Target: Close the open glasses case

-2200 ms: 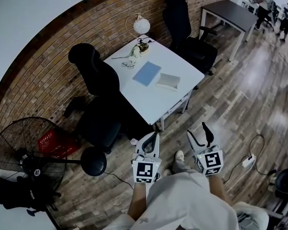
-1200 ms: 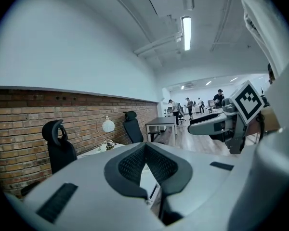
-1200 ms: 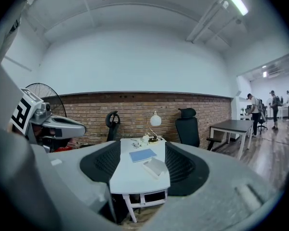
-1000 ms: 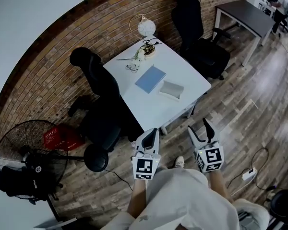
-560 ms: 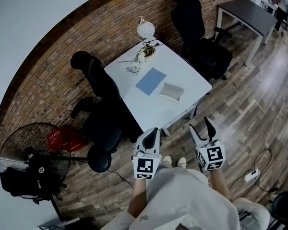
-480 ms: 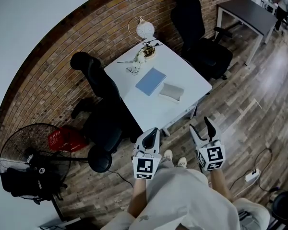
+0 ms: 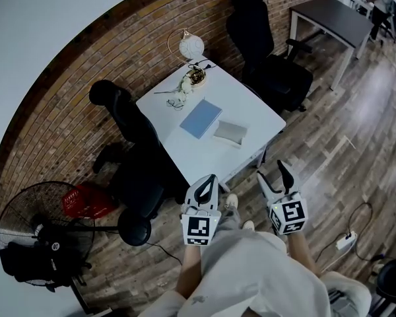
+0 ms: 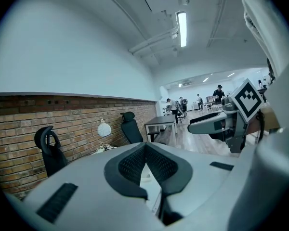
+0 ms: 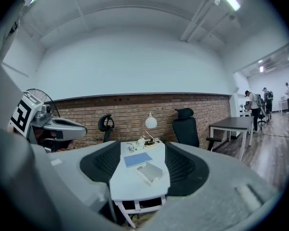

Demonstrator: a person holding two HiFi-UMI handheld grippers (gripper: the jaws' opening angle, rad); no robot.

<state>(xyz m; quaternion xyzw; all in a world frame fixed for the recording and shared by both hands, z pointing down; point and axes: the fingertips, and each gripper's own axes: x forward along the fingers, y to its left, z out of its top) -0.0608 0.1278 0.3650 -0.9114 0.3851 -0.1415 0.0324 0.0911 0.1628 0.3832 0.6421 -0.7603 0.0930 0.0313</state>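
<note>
The grey glasses case (image 7: 230, 133) lies open on the white table (image 7: 251, 111), beside a blue book (image 7: 200, 118). Both grippers are held low near my body, short of the table's near corner and well apart from the case. My left gripper (image 7: 208, 181) has its tips together with nothing held; in the left gripper view its pads (image 8: 130, 163) meet at the tip (image 8: 145, 147). My right gripper (image 7: 272, 174) stands open and empty. In the right gripper view the case (image 9: 150, 172) and the book (image 9: 137, 159) show between its spread jaws (image 9: 142, 150).
A globe lamp (image 7: 191, 46) and small items (image 7: 193, 78) stand at the table's far corner. Black office chairs (image 7: 129, 127) (image 7: 261, 41) flank it. A floor fan (image 7: 39, 233), a red basket (image 7: 86, 202) and a dark desk (image 7: 327, 13) stand around.
The table sits a little closer and further left in the head view than a second ago. Both grippers keep their pose, left shut and right open.
</note>
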